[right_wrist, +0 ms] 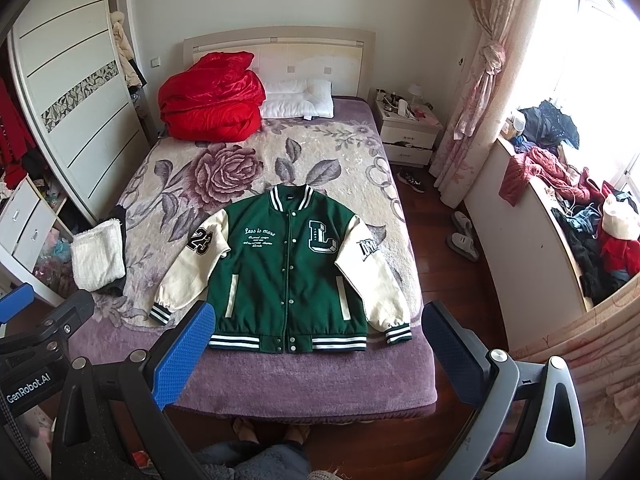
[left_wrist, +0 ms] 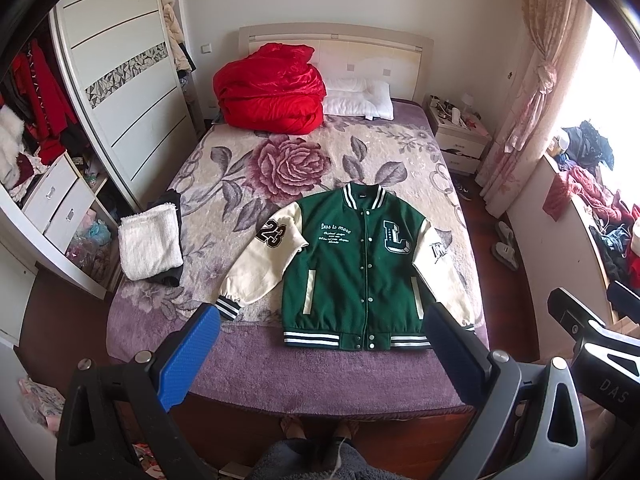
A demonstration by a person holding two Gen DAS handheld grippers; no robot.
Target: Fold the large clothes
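A green varsity jacket [left_wrist: 352, 264] [right_wrist: 288, 272] with cream sleeves lies flat, front up and buttoned, near the foot of the bed [left_wrist: 320, 380] [right_wrist: 304, 384]. Its collar points toward the headboard, and both sleeves angle down beside the body. My left gripper [left_wrist: 322, 312] hangs open above the foot of the bed, short of the jacket's striped hem, holding nothing. My right gripper [right_wrist: 318, 310] is open too, at about the same height and distance, with nothing between its blue fingers [right_wrist: 184, 356]. Each gripper shows at the edge of the other's view.
A folded white towel [left_wrist: 150, 242] [right_wrist: 98, 258] on dark cloth sits at the bed's left edge. A red quilt [left_wrist: 270, 88] and white pillow [left_wrist: 358, 98] lie by the headboard. An open wardrobe [left_wrist: 60, 184] stands left, a nightstand [right_wrist: 406, 132] and a clothes-strewn sill [right_wrist: 560, 208] right.
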